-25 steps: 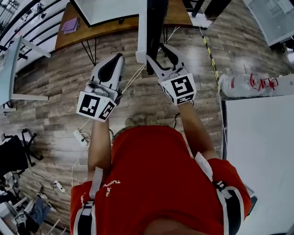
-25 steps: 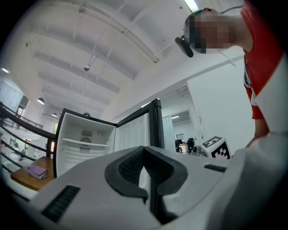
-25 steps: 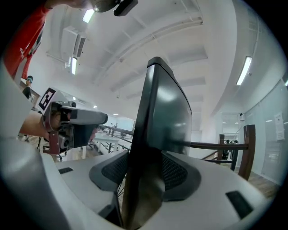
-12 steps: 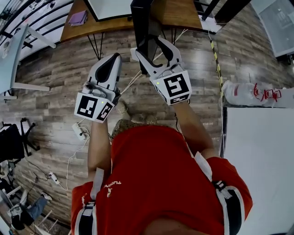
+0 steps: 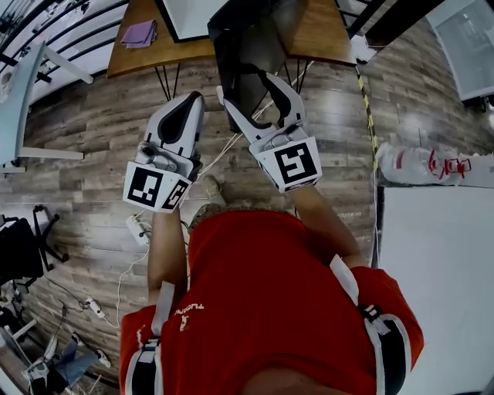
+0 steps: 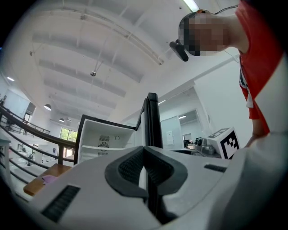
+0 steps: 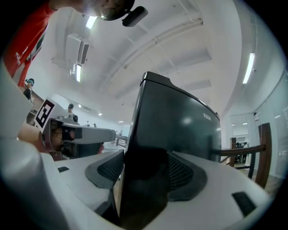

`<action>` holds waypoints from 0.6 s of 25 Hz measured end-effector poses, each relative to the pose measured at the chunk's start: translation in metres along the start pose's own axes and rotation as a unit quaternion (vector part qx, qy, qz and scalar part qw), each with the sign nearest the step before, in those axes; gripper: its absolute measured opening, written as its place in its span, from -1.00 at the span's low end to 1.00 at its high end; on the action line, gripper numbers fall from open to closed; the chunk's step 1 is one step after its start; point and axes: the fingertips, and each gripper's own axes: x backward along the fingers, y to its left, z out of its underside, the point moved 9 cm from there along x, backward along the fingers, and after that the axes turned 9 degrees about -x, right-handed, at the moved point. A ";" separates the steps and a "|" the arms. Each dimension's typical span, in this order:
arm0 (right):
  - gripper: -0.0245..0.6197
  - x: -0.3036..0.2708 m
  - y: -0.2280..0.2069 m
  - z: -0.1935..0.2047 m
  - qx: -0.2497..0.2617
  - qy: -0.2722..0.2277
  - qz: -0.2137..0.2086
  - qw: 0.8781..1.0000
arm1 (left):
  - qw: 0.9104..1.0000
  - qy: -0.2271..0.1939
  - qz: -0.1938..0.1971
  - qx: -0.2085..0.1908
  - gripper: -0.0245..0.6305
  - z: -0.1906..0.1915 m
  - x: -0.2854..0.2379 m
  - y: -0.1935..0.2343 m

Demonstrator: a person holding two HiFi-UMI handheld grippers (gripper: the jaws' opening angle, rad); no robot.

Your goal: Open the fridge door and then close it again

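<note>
Door open, release under way: the fridge (image 5: 194,17) stands on a wooden surface (image 5: 316,35) ahead of the person, its white inside bare to the room and its dark door (image 5: 245,50) swung well out towards the camera. The right gripper (image 5: 251,89) straddles the door's free edge, which fills the gap between its pads, and its jaws are opening to full spread. The left gripper (image 5: 193,104) is held just beside it, jaws pressed together on nothing, touching neither door nor fridge. The opening half of the task looks done. The closing half would call for a fresh hold on that edge, or a flat push against the door's outer face, to swing it back until it meets the fridge.
</note>
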 end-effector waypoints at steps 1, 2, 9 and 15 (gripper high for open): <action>-0.03 -0.009 0.003 0.000 -0.002 0.002 0.001 1.000 | 1.000 -0.001 0.002 0.000 -0.90 0.000 -0.001 0.010; -0.04 -0.018 0.006 0.000 -0.003 0.002 0.002 1.000 | 1.000 -0.003 0.004 0.000 -0.90 0.001 -0.001 0.021; -0.04 -0.081 0.018 -0.002 0.004 -0.011 0.012 1.000 | 1.000 -0.014 0.015 0.003 -0.90 0.009 -0.002 0.091; -0.04 -0.132 0.015 -0.001 0.025 -0.058 0.024 0.998 | 0.999 -0.012 0.035 0.011 -0.90 0.025 -0.001 0.140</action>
